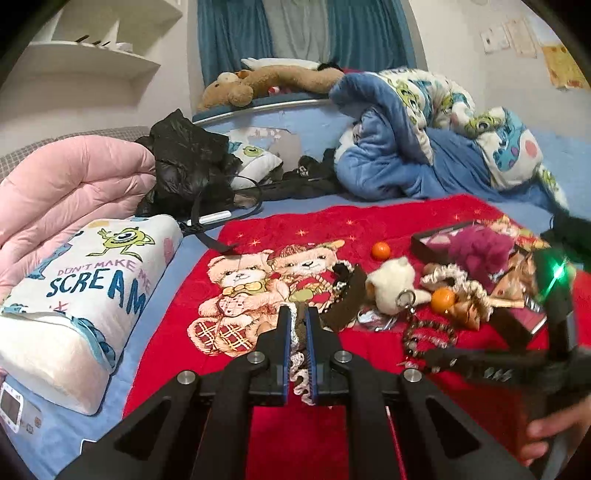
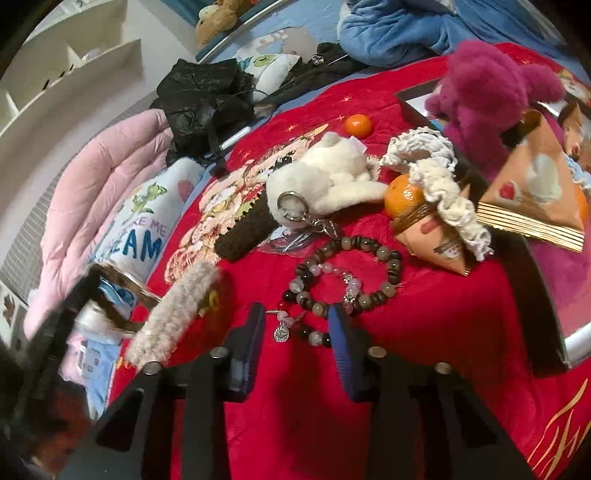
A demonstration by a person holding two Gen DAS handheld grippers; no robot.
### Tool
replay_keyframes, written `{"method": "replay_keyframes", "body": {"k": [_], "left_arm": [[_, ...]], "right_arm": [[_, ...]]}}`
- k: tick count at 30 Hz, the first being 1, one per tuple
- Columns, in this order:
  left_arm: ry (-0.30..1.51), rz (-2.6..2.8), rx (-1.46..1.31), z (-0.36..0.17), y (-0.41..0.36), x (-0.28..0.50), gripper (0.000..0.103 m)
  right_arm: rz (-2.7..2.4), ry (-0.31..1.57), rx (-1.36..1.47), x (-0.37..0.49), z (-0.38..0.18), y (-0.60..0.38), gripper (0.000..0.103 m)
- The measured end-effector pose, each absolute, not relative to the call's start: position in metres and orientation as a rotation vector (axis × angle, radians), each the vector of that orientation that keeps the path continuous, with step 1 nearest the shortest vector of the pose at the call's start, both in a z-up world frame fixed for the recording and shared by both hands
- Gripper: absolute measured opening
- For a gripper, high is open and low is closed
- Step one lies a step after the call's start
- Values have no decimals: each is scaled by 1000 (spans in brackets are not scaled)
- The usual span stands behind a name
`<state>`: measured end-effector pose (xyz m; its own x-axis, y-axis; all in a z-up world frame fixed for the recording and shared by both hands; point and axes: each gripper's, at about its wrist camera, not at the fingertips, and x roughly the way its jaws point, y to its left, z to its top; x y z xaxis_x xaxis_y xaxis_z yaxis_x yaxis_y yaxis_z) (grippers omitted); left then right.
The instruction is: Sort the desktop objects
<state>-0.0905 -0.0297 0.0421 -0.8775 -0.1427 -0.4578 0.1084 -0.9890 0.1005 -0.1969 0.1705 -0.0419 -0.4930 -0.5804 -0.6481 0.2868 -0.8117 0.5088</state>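
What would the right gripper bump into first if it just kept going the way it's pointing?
Probably the beaded bracelets: the right gripper already has their nearest beads and a small charm between its open fingers. Beyond them lies the white plush keychain, though depth is hard to judge.

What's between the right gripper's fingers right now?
Part of the beaded bracelet and its charm lie on the red blanket between the right gripper's fingers, unpinched; right wrist view.

The left wrist camera looks forward and slightly downward over the red blanket (image 1: 369, 218) toward the curtain (image 1: 229, 33), from a little above. The right wrist camera sits nearer, tilted steeply onto the same blanket (image 2: 424, 314). Both views share the white plush (image 1: 391, 282) (image 2: 332, 177) and the oranges around it.
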Motion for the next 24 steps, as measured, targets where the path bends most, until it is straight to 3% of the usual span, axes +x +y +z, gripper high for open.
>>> {"method": "replay_keyframes", "body": {"k": [5, 10, 13, 15, 16, 17, 24], "left_arm": [[-91, -2910, 756, 40, -33, -92, 8], [0, -2938, 759, 47, -41, -87, 8], [-56, -2927, 764, 47, -35, -87, 8], [1, -2951, 780, 46, -37, -87, 8], [-1, -2943, 779, 46, -37, -87, 8], [-20, -2935, 779, 46, -36, -87, 8], [-51, -2940, 810, 39, -31, -91, 8]], "right_arm": [[-2323, -419, 1237, -201, -54, 163, 15], [-2332, -397, 1211, -197, -47, 162, 11], [-2318, -386, 1115, -187, -29, 160, 14], [-2264, -426, 1042, -181, -15, 158, 28], [-2231, -439, 1011, -178, -11, 156, 46], [-2212, -440, 989, -175, -9, 154, 53], [-2269, -324, 1040, -173, -16, 137, 53]]}}
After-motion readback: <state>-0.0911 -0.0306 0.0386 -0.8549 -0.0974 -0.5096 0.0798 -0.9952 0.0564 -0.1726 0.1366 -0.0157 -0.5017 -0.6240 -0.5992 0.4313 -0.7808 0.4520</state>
